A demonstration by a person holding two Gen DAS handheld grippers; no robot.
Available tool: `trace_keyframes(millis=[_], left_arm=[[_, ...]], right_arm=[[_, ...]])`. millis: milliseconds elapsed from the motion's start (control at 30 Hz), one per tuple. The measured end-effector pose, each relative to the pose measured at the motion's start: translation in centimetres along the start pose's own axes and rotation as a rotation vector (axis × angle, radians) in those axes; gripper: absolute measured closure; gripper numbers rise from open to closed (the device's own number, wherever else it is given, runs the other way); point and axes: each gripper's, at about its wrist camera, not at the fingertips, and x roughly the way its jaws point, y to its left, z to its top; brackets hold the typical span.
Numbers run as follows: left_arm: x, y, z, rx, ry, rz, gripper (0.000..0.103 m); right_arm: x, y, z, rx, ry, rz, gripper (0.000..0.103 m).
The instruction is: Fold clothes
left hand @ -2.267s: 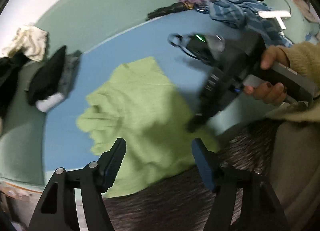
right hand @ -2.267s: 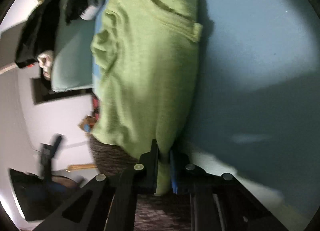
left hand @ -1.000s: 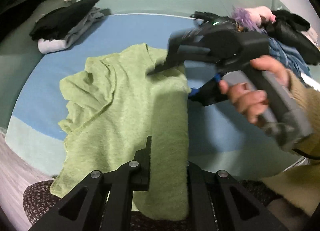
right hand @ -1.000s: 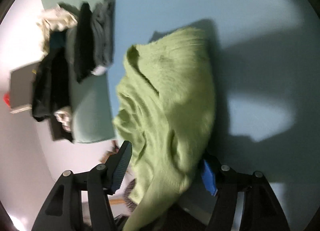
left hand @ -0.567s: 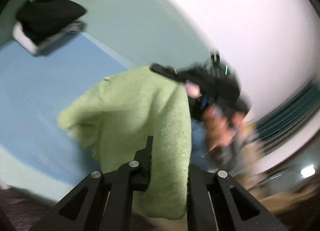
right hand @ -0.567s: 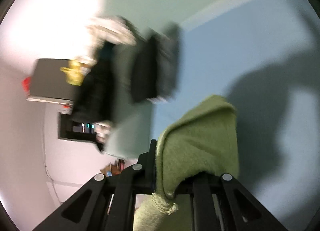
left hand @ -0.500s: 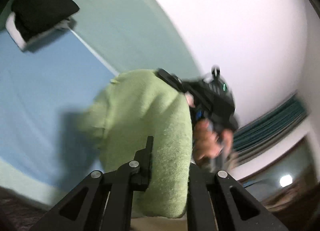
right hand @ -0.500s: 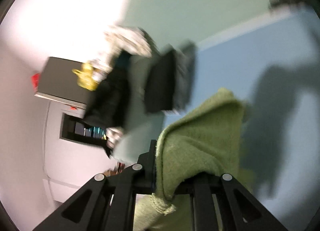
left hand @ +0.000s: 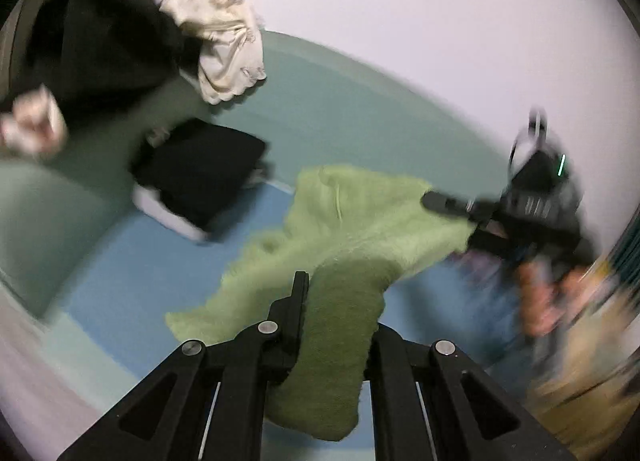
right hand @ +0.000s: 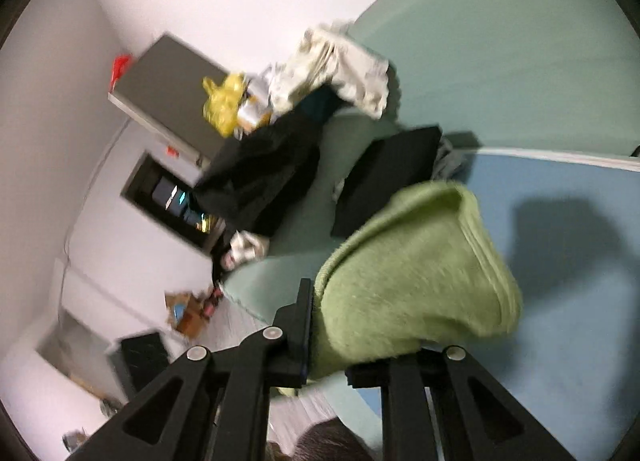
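Blurring smears the right side of the left wrist view, where the hand (left hand: 540, 297) on the right gripper (left hand: 444, 203) is only an orange smudge. Both grippers are clenched on the green garment (left hand: 360, 237), the left gripper (left hand: 336, 325) on a near fold and the right gripper's jaws having just closed on a far edge, so it hangs lifted above the blue bed sheet (left hand: 132, 261). No writing is legible. Far left sit folded black clothes (left hand: 200, 173), a cream garment (left hand: 224, 49) and a yellow bag (right hand: 224, 105)
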Motion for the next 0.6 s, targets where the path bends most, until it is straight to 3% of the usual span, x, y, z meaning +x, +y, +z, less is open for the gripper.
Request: trace_keyframes(millis=[67,200,300,400,467,500,567,600], left_arm=[[1.6,-1.4,-2.8,0.172,0.062,0.144,0.094],[7.2,-1.6,-13.1,0.376,0.387,0.247,0.094],[8.7,-1.9,-18.6,0.284,0.556,0.127,0.094],[8.1,-2.8,-20.4,0.274,0.558,0.124,0.094],[7.7,-2.9,-20.4,0.27,0.549,0.138,0.094],[7.5,-2.7,-20.2,0.259,0.546,0.139,0.094],[7.1,-2.3,-19.9,0.238,0.539,0.14,0.094],[6.8,-2.1,-19.8,0.234,0.533,0.145,0.094]], right_arm=[[1.4,-1.3,-2.1,-0.018,0.033,-0.052,0.091],[3.2,-6.1,-8.4,0.014,0.121,-0.202,0.092],[3.0,-11.6,-13.9,0.164,0.221,-0.283,0.094],[1.7,-16.0,-17.7,0.317,0.27,-0.334,0.095],[1.2,-17.1,-19.1,0.374,0.286,-0.312,0.092],[1.1,-17.2,-19.4,0.39,0.293,-0.293,0.087],[2.2,-17.0,-19.6,0.415,0.311,-0.232,0.064],[3.3,-16.9,-19.7,0.432,0.329,-0.19,0.06]])
